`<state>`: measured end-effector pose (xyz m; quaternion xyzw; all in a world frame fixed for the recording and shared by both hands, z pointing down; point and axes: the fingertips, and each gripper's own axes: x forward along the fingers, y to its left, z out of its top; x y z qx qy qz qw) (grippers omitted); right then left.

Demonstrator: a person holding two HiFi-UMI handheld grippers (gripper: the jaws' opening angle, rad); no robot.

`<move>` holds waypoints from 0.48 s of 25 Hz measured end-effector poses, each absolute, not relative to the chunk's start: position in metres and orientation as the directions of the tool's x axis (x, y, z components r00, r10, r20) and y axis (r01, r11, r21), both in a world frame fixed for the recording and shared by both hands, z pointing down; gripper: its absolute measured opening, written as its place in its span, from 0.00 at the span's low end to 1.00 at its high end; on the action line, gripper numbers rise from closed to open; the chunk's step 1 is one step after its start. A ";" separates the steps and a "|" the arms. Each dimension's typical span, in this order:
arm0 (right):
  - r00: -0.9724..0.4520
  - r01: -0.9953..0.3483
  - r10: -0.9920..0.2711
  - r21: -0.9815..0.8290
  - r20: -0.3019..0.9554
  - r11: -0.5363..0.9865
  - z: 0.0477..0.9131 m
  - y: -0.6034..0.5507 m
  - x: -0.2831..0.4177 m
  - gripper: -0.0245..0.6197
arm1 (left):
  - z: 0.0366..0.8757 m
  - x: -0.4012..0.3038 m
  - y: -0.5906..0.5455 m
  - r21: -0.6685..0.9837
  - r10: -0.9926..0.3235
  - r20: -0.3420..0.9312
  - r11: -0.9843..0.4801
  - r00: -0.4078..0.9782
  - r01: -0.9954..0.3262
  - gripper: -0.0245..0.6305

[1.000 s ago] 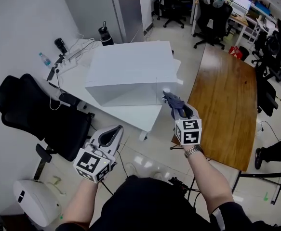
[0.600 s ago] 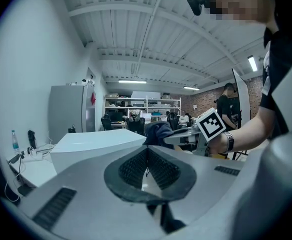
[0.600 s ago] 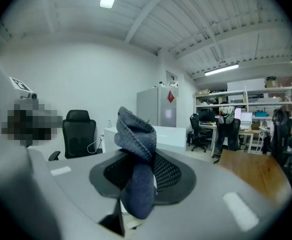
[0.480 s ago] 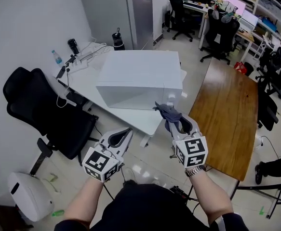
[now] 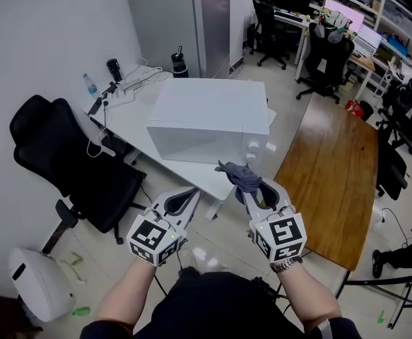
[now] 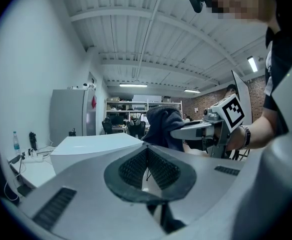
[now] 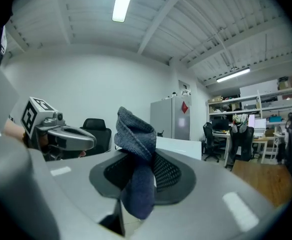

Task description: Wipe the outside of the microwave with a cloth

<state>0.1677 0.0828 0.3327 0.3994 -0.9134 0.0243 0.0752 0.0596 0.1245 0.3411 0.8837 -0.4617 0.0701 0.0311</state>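
Observation:
A white microwave (image 5: 209,119) stands on a white table (image 5: 131,122), seen from above in the head view. It shows again as a white box (image 6: 93,146) in the left gripper view and behind the cloth (image 7: 178,146) in the right gripper view. My right gripper (image 5: 244,183) is shut on a dark grey-blue cloth (image 5: 239,174), held in the air short of the microwave's near right corner. The cloth (image 7: 135,156) bunches up and hangs down between the jaws. My left gripper (image 5: 191,193) is shut and empty, below the table's near edge.
A black office chair (image 5: 64,164) stands left of the table. A wooden table (image 5: 333,168) lies to the right. Bottles (image 5: 89,85) and cables sit on the white table's far side, with a grey cabinet (image 5: 181,20) behind. A white bin (image 5: 39,284) is on the floor at lower left.
My right gripper with the cloth has drawn back toward me and risen, away from the microwave's corner. The head view has shifted, so the microwave sits farther up. The left gripper has barely moved.

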 end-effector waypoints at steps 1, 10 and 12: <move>-0.674 -0.729 -0.722 0.016 0.154 0.684 0.331 0.085 0.166 0.20 | 0.340 0.060 0.125 -0.011 -0.813 0.151 -0.570 0.562 -0.821 0.04; -0.696 -0.710 -0.706 0.020 0.131 0.704 0.322 0.097 0.157 0.20 | 0.332 0.058 0.122 -0.036 -0.820 0.136 -0.566 0.557 -0.824 0.04; -0.697 -0.710 -0.705 0.020 0.130 0.704 0.322 0.098 0.156 0.20 | 0.331 0.058 0.122 -0.034 -0.821 0.135 -0.564 0.555 -0.825 0.04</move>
